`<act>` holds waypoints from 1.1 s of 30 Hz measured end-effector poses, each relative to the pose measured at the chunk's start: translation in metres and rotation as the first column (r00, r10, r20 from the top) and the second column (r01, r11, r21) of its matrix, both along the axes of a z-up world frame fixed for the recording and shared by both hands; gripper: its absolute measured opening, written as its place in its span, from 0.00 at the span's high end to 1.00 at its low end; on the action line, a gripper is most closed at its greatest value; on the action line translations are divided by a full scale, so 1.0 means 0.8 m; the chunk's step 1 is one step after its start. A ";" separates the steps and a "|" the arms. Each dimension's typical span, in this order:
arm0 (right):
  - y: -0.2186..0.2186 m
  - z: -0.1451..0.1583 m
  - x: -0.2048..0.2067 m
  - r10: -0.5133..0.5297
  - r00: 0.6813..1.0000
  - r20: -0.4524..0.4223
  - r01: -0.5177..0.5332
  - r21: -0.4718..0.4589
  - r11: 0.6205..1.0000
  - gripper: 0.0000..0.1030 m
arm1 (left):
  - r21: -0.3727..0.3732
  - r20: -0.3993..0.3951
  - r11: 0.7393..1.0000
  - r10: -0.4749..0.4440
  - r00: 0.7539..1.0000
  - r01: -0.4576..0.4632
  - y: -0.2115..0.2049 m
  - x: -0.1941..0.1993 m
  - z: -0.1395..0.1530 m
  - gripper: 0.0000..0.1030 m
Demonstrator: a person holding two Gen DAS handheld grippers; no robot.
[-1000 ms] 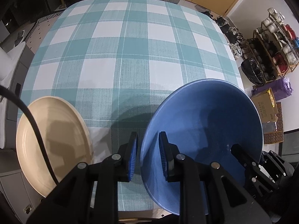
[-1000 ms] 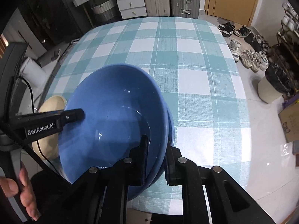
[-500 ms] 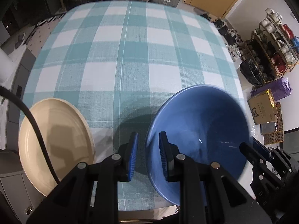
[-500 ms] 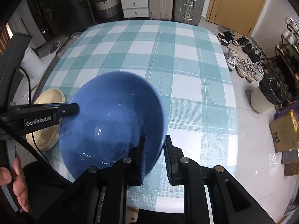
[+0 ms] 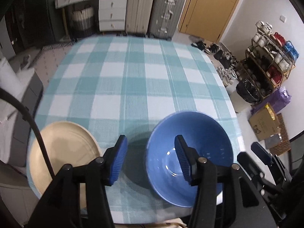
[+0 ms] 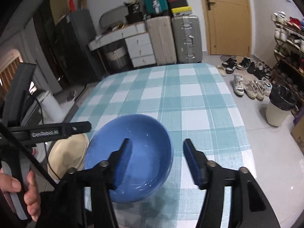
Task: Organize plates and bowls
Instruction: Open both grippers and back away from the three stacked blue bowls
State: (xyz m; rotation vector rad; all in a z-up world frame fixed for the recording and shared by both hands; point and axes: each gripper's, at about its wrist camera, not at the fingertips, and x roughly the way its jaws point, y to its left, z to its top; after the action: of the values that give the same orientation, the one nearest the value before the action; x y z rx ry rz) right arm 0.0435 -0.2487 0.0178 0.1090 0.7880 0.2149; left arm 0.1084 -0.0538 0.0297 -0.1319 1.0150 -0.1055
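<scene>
**Both hand-held grippers off the bowl rim**

A second ago each hand-held gripper pinched the blue bowl's rim, left side and right side. Now both sets of jaws are opening and nothing is gripped. Left hand-held gripper (image 5: 151,158): jaws spread moderately, bowl's left rim sits in the gap, pads clear of it. Right hand-held gripper (image 6: 158,160): jaws wide, bowl's right rim in the gap, pads clear of it.

Blue bowl (image 5: 197,138) rests upright on the checked tabletop (image 5: 133,79), near the front edge. The earlier right view showed a second blue rim under it; now only one bowl can be made out.

Count: one blue bowl visible, one cream plate (image 5: 68,146) left of it, apart, at the front-left corner.
</scene>
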 end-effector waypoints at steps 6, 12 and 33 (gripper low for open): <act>0.003 -0.014 -0.014 0.000 0.998 0.065 -0.001 0.006 1.000 0.26 | 0.023 0.133 1.000 0.002 0.991 -0.005 0.003 -0.022 0.018 0.23; -0.008 -0.014 -0.033 -0.039 0.983 0.177 0.025 0.080 0.996 0.16 | 0.027 0.249 0.999 0.019 0.968 -0.027 0.008 -0.048 0.034 0.12; 0.037 -0.017 -0.077 0.096 0.925 0.367 -0.079 -0.060 0.995 0.01 | 0.026 0.475 0.986 0.135 0.870 -0.167 0.037 -0.086 0.009 0.00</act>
State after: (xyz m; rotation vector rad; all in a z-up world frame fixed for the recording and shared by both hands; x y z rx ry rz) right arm -0.0179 -0.2193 0.0046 -0.0100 0.4209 0.2926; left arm 0.0395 -0.0242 0.0366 -0.1175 0.5146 0.0407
